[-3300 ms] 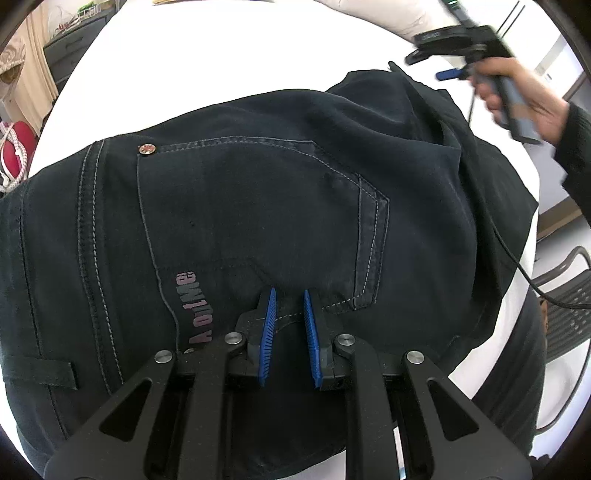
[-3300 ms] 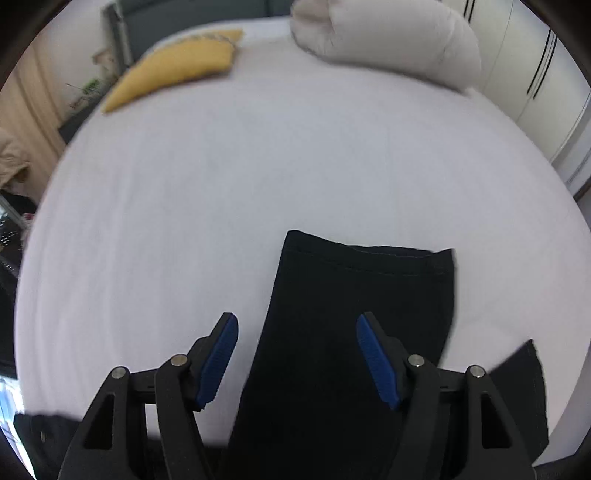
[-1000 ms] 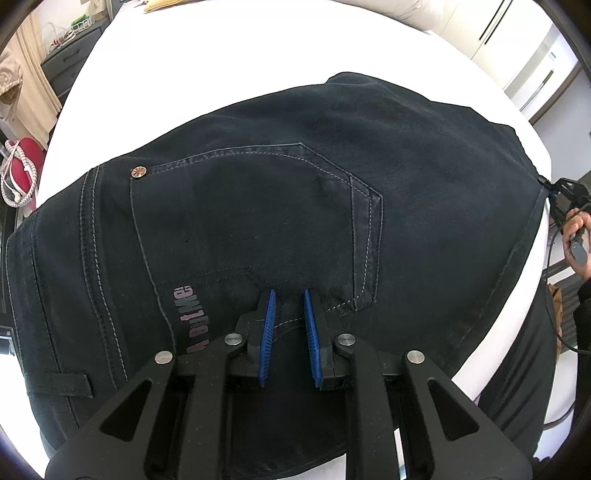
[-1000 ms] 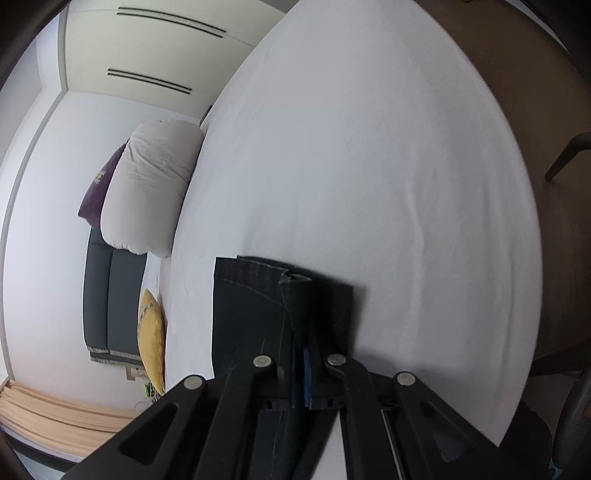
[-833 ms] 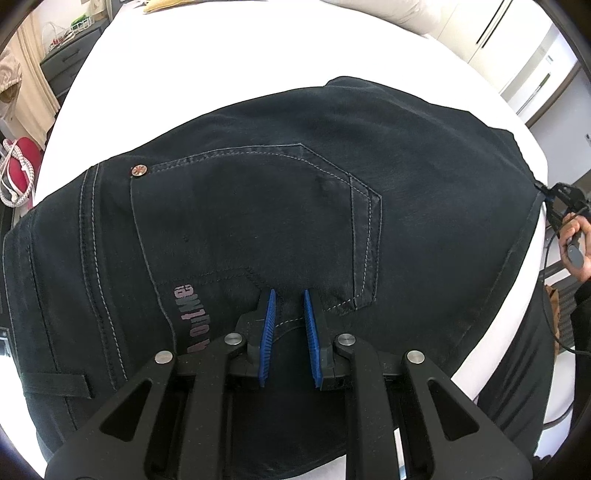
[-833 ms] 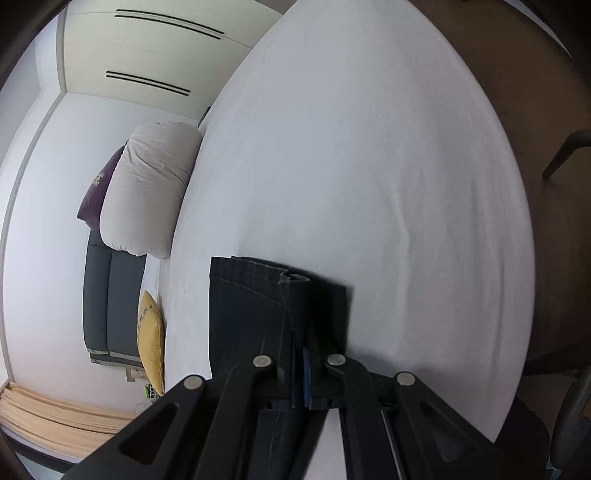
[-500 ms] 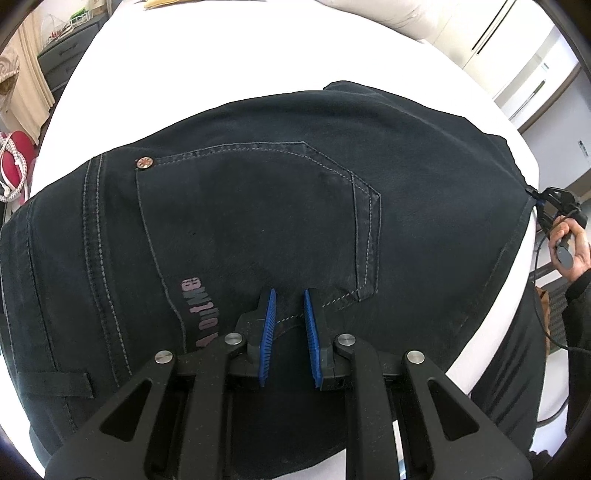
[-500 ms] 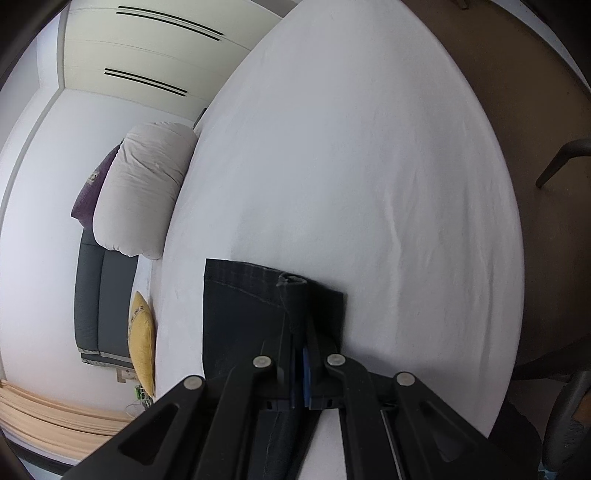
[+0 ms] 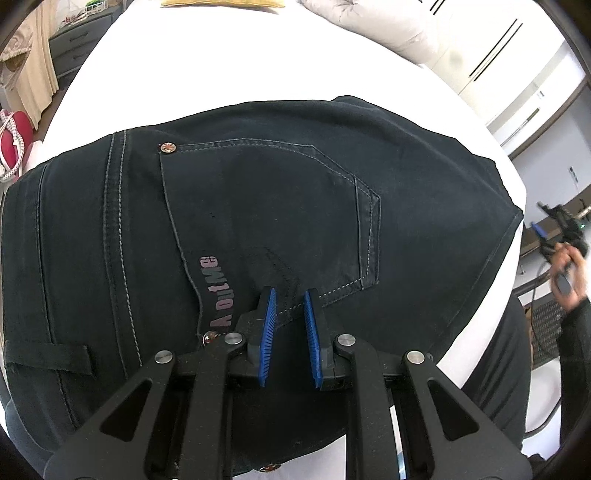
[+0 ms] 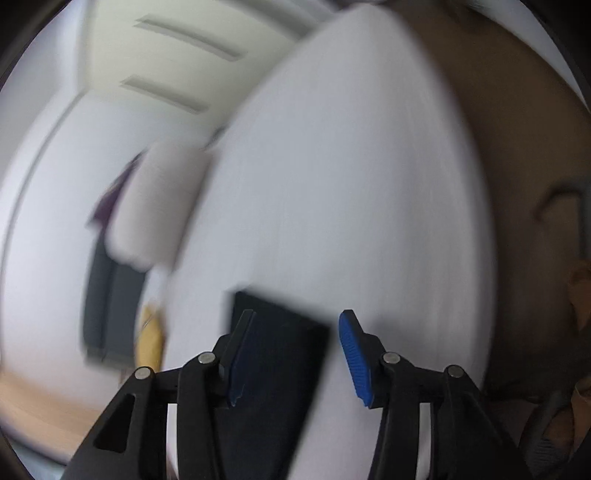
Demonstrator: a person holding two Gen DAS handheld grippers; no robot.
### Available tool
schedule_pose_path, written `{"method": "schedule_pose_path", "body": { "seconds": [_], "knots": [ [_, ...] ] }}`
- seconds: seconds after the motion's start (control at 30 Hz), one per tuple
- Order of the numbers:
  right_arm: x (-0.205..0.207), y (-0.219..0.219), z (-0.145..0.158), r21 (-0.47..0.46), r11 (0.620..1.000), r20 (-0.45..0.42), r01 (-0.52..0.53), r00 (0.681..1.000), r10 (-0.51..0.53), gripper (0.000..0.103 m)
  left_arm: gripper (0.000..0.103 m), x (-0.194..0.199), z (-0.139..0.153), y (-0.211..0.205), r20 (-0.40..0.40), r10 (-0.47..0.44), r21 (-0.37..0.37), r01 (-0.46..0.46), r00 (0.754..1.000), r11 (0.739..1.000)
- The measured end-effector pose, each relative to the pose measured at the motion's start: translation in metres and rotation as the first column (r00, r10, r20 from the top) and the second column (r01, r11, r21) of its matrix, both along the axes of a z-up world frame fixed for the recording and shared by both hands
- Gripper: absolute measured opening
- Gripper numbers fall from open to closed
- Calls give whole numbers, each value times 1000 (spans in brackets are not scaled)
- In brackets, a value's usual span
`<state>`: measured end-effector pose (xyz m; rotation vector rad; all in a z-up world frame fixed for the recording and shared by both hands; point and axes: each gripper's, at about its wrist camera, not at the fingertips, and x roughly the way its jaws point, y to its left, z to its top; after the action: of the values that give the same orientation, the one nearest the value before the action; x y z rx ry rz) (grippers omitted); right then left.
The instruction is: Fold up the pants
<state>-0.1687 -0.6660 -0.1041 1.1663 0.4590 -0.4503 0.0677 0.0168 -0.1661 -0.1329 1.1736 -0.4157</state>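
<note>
Dark navy pants [image 9: 277,206] lie folded on the white bed [image 9: 221,62], back pocket up, with pink lettering near the waistband. My left gripper [image 9: 288,306] rests on the pocket's lower edge, its blue pads narrowly apart with pants fabric between them. In the blurred right wrist view, my right gripper [image 10: 295,332] is open above the dark pant-leg end [image 10: 280,332], which lies flat on the bed [image 10: 351,184]. The right gripper also shows in the left wrist view [image 9: 557,229], held in a hand beyond the bed's right edge.
A pale pillow [image 9: 380,33] and a yellow cushion [image 9: 221,3] lie at the head of the bed. A dresser [image 9: 74,44] and a red bag [image 9: 13,136] stand to the left. Wardrobe doors [image 9: 498,62] are at the right. A chair [image 9: 546,325] stands by the bed's right edge.
My right gripper has opened and let go of the pant-leg hem, and it is moving, so its view is blurred. My left gripper stays on the pocket.
</note>
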Motion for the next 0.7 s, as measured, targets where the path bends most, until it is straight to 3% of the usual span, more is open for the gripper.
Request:
{"method": "schedule_pose_path", "body": {
  "seconds": [0.1, 0.13, 0.27, 0.37, 0.47, 0.7],
  "knots": [
    [14, 63, 26, -38, 965, -3, -260, 966, 260, 52, 16, 1, 0, -1, 8, 16, -18, -16, 1000, 1000],
    [19, 97, 28, -17, 931, 8, -365, 931, 365, 54, 16, 0, 1, 0, 10, 19, -23, -19, 1000, 1000],
    [30, 183, 13, 91, 830, 66, -550, 835, 546, 54, 16, -2, 0, 0, 15, 18, -27, -18, 1000, 999],
    [40, 227, -17, 213, 773, 91, -598, 799, 594, 54, 16, -3, 0, 0, 15, 18, -27, -18, 1000, 999],
    [47, 251, -46, 328, 741, 73, -586, 797, 599, 51, 16, -3, 0, 0, 16, 19, -32, -18, 1000, 999],
    [54, 274, -62, 369, 721, 54, -587, 788, 614, 51, 16, -6, 2, 8, 17, 26, -47, -25, 1000, 999]
  ]
}}
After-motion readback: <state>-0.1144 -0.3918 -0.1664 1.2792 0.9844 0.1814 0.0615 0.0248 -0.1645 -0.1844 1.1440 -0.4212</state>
